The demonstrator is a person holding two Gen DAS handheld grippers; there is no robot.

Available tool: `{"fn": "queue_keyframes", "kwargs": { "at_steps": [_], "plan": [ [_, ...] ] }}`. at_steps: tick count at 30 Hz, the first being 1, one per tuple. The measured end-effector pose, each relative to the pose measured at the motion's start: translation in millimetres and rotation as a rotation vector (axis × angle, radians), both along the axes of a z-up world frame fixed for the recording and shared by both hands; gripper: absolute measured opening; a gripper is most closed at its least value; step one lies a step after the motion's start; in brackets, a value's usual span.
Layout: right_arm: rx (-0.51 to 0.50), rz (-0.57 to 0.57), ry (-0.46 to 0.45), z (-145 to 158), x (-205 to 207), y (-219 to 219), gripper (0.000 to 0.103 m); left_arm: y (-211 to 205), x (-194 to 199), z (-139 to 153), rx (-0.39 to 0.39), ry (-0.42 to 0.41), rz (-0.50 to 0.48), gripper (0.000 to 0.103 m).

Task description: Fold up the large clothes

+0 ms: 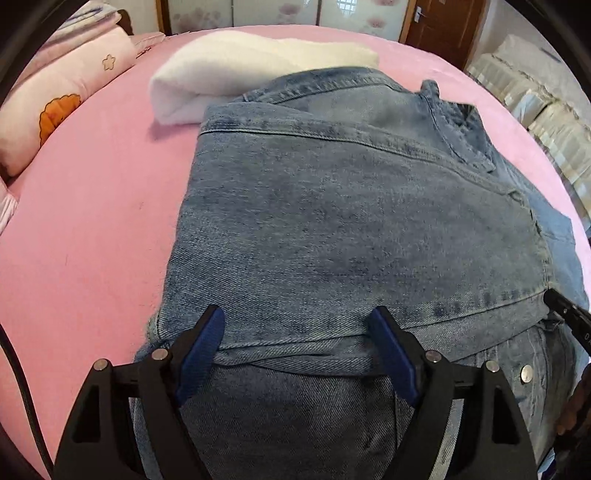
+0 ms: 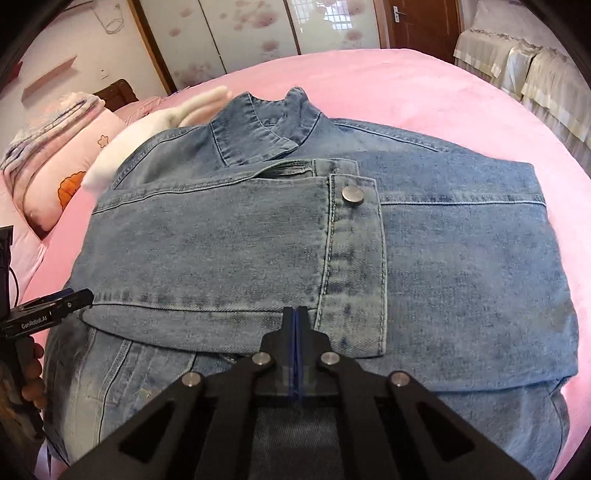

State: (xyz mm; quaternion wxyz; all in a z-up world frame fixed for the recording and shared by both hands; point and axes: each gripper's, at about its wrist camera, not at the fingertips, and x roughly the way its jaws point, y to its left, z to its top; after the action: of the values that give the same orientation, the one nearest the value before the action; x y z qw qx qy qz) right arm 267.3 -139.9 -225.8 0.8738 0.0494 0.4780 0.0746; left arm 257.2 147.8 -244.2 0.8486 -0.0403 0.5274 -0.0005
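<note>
A blue denim jacket (image 1: pixel 351 221) lies partly folded on the pink bed (image 1: pixel 92 221). Its sleeve is laid across the front, with the collar (image 2: pixel 266 122) at the far end. My left gripper (image 1: pixel 297 317) stands open over the near hem, and a bunched fold of denim lies between its blue pads (image 1: pixel 207 343). My right gripper (image 2: pixel 295 314) is shut, pads together at the sleeve's near edge; I see nothing between them. Each gripper shows at the edge of the other's view: the left gripper (image 2: pixel 70 301) and the right gripper (image 1: pixel 565 310).
A folded white blanket (image 1: pixel 229 66) lies beyond the jacket, partly under it. A pink pillow (image 1: pixel 55 103) rests at the far left of the bed. Covered furniture (image 1: pixel 535 92) and a brown door (image 1: pixel 443 26) stand beyond the bed. A hand (image 2: pixel 33 369) holds the left gripper's handle.
</note>
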Motion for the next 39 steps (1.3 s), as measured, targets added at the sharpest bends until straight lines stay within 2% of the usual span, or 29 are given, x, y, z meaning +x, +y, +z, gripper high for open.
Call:
{"fn": "queue_keyframes", "kwargs": {
  "at_steps": [3,11,14,17,21,23,25,28,34,39],
  "plan": [
    [-0.048,-0.015,-0.003,-2.4,0.9,11.0,0.0,-2.0,0.2,-0.8,0.008,0.002,-0.011,0.085],
    [0.029,-0.075,0.016,-2.2,0.1,4.2,0.003,-3.7,-0.3,2.5,0.001,-0.039,-0.01,0.085],
    [0.008,-0.075,0.028,1.9,-2.6,7.8,0.003,0.9,-10.4,11.4,-0.04,-0.068,0.007,0.085],
    [0.006,-0.054,0.041,12.0,-7.3,13.3,0.009,1.3,-18.4,28.5,-0.08,-0.101,0.015,0.085],
    [0.004,-0.022,-0.012,40.7,-25.7,20.9,0.009,-4.3,-30.0,62.8,-0.04,-0.142,0.005,0.085],
    [0.012,-0.021,-0.04,58.5,-37.3,21.8,0.013,-5.3,-36.2,80.7,-0.031,-0.16,0.013,0.085],
    [0.025,-0.023,-0.079,79.3,-51.0,20.9,0.025,-7.1,-42.6,98.3,-0.04,-0.178,0.012,0.085],
    [0.028,-0.021,-0.141,106.9,-68.5,19.1,0.035,-11.8,-54.8,125.4,-0.024,-0.212,0.012,0.085],
    [0.022,-0.015,-0.235,157.3,-105.2,15.6,0.036,-19.9,-87.8,168.0,-0.009,-0.257,-0.002,0.085],
    [0.022,-0.013,-0.296,182.1,-137.5,9.8,0.036,-21.4,-117.8,189.3,-0.005,-0.278,-0.01,0.085]
  ]
}}
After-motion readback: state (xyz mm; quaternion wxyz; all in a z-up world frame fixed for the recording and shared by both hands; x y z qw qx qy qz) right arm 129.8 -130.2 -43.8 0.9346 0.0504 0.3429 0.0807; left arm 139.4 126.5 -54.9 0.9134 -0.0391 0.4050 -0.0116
